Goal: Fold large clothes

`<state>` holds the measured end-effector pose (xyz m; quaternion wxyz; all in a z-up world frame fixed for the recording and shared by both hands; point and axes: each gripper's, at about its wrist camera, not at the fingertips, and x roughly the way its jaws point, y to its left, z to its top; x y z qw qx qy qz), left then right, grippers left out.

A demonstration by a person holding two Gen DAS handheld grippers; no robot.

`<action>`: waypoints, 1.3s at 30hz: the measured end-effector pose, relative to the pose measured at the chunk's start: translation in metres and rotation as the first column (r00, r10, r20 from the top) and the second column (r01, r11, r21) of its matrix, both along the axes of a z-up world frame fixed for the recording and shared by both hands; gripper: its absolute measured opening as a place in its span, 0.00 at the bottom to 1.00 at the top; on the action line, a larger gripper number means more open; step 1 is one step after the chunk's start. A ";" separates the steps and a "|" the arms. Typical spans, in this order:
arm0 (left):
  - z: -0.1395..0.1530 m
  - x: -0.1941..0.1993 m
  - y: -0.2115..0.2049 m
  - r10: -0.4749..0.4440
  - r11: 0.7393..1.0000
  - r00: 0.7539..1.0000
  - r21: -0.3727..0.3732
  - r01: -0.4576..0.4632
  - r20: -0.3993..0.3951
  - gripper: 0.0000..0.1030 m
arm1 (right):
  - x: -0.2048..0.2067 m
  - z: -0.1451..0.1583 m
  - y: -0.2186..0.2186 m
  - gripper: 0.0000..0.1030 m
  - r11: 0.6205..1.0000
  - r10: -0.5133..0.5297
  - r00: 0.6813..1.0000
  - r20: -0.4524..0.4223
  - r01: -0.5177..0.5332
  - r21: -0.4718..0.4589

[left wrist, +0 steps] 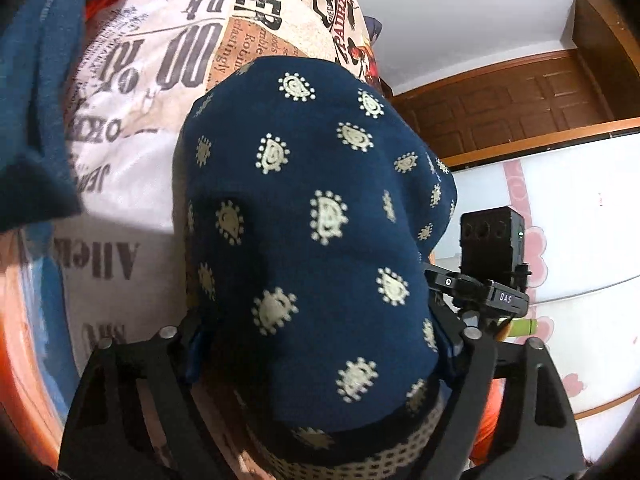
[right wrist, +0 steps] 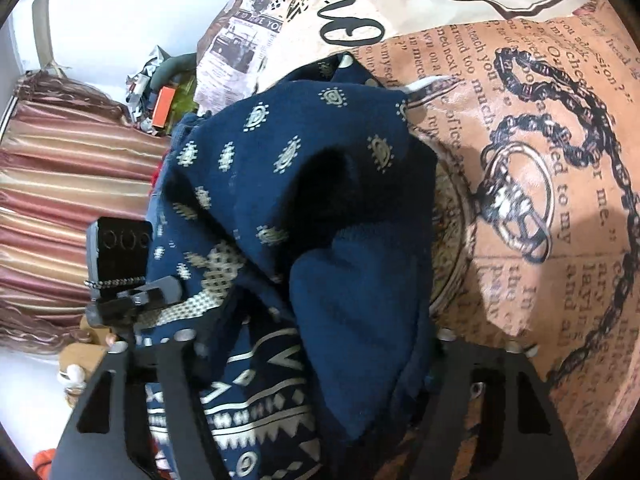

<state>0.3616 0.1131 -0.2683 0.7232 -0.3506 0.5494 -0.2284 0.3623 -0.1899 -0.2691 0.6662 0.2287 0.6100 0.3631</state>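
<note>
Left wrist view: navy paisley garment [left wrist: 320, 220] bunched on newspaper-print bed sheet [left wrist: 132, 128], draped over left hand-held gripper [left wrist: 320, 344]; fingertips hidden, grip indeterminate. Right hand-held gripper [right wrist: 316, 344] likewise buried, grip indeterminate.

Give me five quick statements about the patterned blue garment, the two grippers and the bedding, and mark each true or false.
1. The navy cloth with cream paisley motifs fills the left gripper. True.
2. The bed cover is plain white. False: it carries newspaper-style print.
3. The right gripper has the navy cloth between its fingers. True.
4. The garment lies flat and spread. False: it is bunched.
5. A wooden door shows in the left wrist view. True.
</note>
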 end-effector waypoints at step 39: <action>0.182 -0.025 0.257 0.169 0.937 0.927 0.236 -0.256 0.335 0.68 | 0.021 0.140 0.271 0.32 0.995 0.094 0.939 0.329 -0.102 0.006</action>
